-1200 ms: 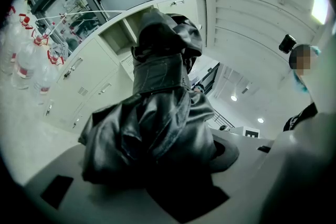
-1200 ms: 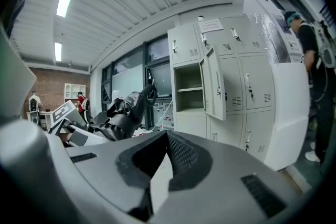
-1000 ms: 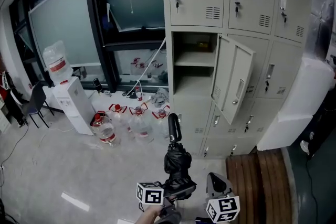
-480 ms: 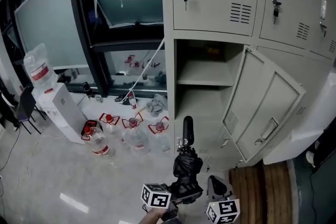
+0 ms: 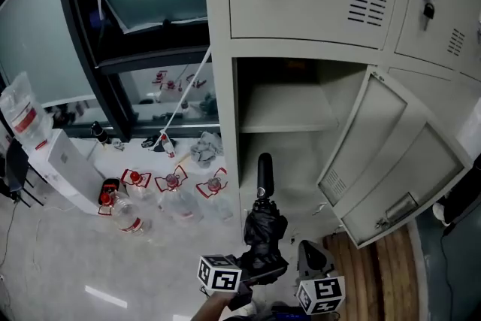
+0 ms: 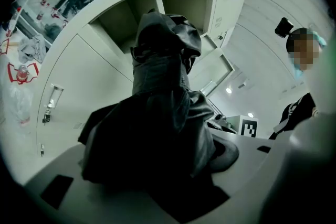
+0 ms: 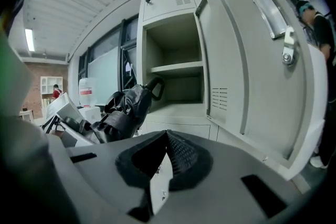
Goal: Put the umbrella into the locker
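A folded black umbrella [image 5: 263, 228] stands upright with its handle [image 5: 264, 172] pointing up, just in front of the open locker compartment [image 5: 289, 133]. My left gripper [image 5: 252, 279] is shut on the umbrella's lower bundle, whose fabric [image 6: 164, 113] fills the left gripper view and hides the jaws. The locker door [image 5: 391, 162] swings out to the right. My right gripper [image 7: 165, 138] is shut and holds nothing; it sits beside the umbrella [image 7: 125, 108], low at the right in the head view. The compartment [image 7: 176, 60] has one shelf and looks empty.
Several water bottles [image 5: 173, 190] and a white dispenser [image 5: 60, 162] stand on the floor to the left. A wooden platform [image 5: 376, 259] lies at lower right. The open door [image 7: 247, 60] is close on the right. A person [image 6: 302, 50] stands behind.
The view has closed in on the locker. The umbrella and both grippers have come nearer the open compartment, and the handle now overlaps its lower opening.
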### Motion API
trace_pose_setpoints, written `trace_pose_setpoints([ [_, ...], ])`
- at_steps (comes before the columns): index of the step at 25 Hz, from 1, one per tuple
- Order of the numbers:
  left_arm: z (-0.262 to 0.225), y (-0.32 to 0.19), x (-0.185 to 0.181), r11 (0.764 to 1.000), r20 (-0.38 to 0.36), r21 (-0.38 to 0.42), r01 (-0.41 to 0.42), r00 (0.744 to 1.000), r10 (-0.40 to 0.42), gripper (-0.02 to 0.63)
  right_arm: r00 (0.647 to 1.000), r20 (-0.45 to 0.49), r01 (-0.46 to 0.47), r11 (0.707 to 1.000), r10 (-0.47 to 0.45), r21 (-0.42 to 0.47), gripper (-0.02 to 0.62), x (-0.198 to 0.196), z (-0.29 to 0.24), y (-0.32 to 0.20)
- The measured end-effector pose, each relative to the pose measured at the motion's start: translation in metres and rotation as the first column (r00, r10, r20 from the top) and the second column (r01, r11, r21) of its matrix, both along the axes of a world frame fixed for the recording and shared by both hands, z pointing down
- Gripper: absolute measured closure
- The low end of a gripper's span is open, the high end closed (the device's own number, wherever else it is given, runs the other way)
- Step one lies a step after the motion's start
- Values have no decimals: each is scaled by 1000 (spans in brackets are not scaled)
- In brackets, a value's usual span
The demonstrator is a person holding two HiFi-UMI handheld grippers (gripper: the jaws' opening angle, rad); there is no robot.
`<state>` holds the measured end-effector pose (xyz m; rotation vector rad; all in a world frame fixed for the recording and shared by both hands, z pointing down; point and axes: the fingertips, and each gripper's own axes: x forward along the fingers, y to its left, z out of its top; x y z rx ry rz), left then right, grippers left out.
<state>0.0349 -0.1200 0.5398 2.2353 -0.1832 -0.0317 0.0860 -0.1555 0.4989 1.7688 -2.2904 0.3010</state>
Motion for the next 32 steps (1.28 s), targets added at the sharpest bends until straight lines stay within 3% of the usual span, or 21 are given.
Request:
trace_pose_setpoints([
  [32, -1, -85, 26, 993, -99, -110, -38, 995, 27, 334, 999, 39, 9, 1000, -8, -8, 594, 10, 10, -79],
])
